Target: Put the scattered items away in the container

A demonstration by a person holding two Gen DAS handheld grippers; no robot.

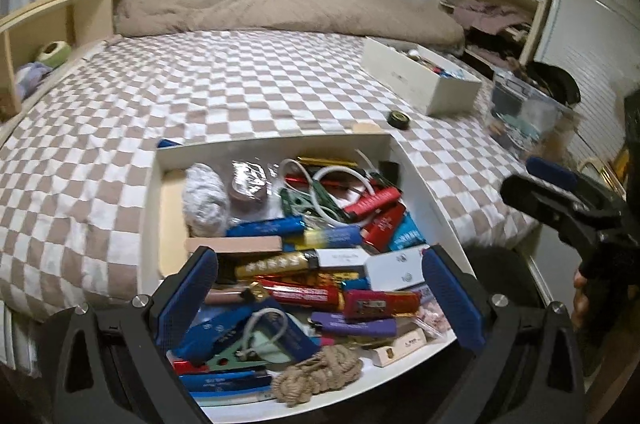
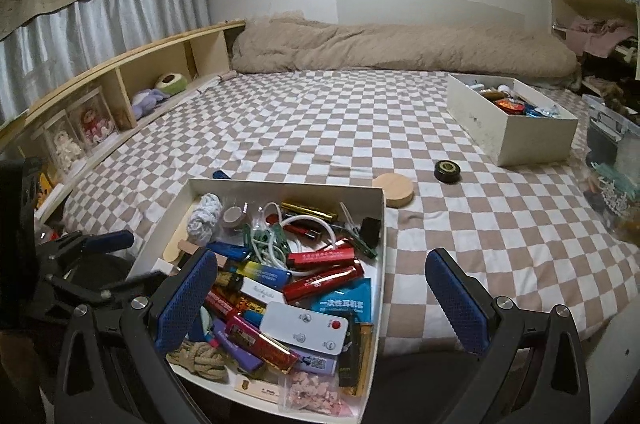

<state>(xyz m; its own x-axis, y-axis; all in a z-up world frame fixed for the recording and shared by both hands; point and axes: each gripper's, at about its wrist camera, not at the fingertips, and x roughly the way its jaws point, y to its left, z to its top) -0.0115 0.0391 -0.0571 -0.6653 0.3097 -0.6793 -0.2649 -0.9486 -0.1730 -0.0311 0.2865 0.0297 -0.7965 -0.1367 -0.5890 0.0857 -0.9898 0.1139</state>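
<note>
We held the left gripper (image 1: 320, 284) wide apart and empty above the near end of the white container (image 2: 382, 224), which sat crammed with lighters, cords and packets at the near edge of the checkered bed (image 2: 320, 115). Our right gripper (image 2: 320, 300) stood just as wide and empty, its left finger over the container's clutter, its right over bare sheet. Two items still lay loose just beyond the container's far right corner: one round wooden lid (image 2: 394, 189) nearly touching the rim, and one black tin (image 2: 447, 170) farther right. A blue object (image 2: 221, 174) peeked from behind the far left corner. A second white box (image 2: 520, 139), also filled, stood well apart toward the right edge, beside a clear bin (image 1: 524, 103). One rolled beige duvet (image 2: 400, 49) closed off the far side, and the wooden shelf (image 2: 120, 71) lined the left; between them the sheet lay open.
</note>
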